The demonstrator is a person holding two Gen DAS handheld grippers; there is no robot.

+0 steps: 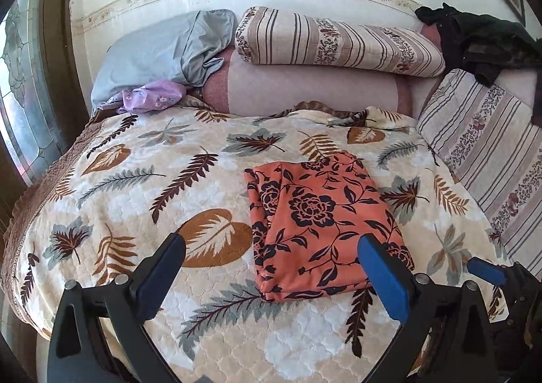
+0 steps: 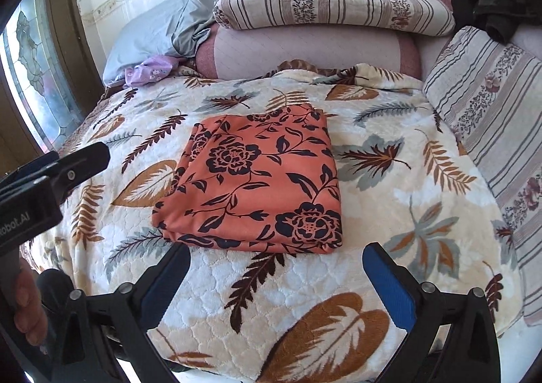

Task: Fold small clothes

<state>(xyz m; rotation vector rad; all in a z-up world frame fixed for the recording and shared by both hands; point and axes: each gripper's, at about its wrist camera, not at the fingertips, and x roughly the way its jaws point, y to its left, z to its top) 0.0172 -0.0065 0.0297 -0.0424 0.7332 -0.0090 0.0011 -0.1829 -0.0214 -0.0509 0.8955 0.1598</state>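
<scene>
Both grippers clear of the cloth (image 1: 318, 227), hovering over the near edge of the bed. Left gripper (image 1: 271, 261) spread wide, nothing between the jaws; right gripper (image 2: 276, 276) the same, released and empty. Reads as a let-go: garment set down, tools held back and above so nothing snags or drags the folds.

Cloth roughly mid-bed on the leaf-print blanket (image 2: 389, 179), well short of the pillows (image 2: 325, 7) at the far end, nearer the right side in the left wrist view. Folded into a compact, near-square stack. Orange fabric, dark navy rose-and-vine print. Layered edges visible at the near-left corner, slightly uneven there; top face flat, few wrinkles. Fold on this piece looks finished. Small purple garment (image 1: 152, 95) lying far left by the grey pillow (image 1: 159, 51), possibly next.
</scene>
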